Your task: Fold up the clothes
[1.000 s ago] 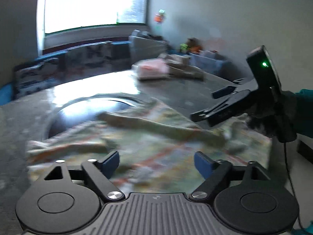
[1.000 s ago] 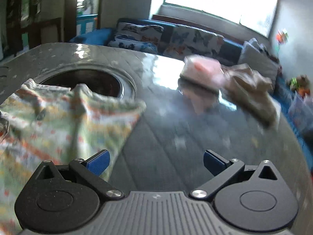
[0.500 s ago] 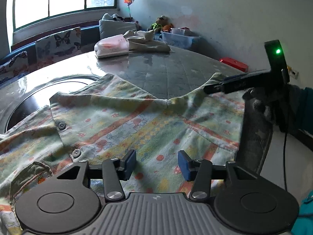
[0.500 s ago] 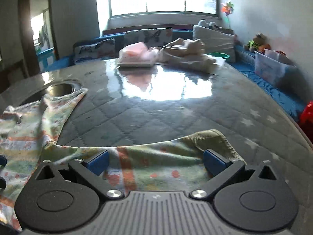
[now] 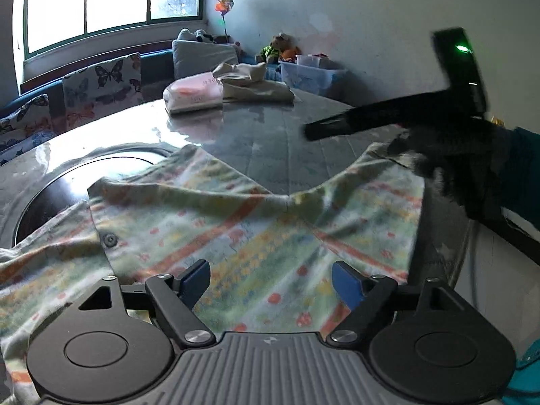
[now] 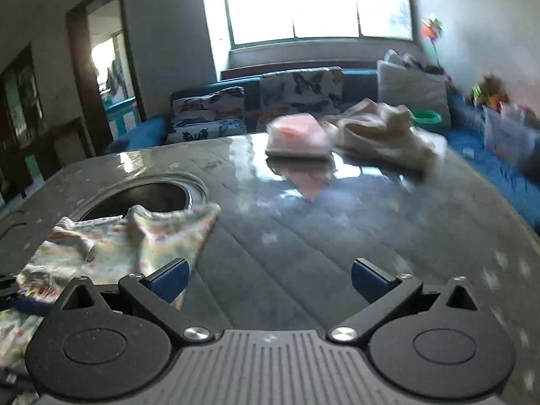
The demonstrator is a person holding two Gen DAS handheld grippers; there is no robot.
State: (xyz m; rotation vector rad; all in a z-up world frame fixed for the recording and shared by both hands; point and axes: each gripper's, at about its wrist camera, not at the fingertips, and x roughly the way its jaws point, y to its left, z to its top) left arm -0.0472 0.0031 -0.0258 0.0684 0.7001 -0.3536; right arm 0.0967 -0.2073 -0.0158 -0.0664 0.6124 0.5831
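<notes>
Blue-padded fingers (image 5: 194,281) of the left gripper (image 5: 270,283), just opened, hover apart over the pastel patterned button shirt (image 5: 236,233) near the glossy grey tabletop's (image 6: 303,236) near edge; the right gripper (image 6: 268,278) hangs open, empty. Spreading stage; next, grasp a side

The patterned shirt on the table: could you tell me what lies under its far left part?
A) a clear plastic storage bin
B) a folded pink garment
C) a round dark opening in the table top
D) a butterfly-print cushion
C: in the left wrist view the patterned shirt drapes over the edge of the round dark opening set in the table, while the folded pink garment sits far off, apart from the shirt.
</notes>
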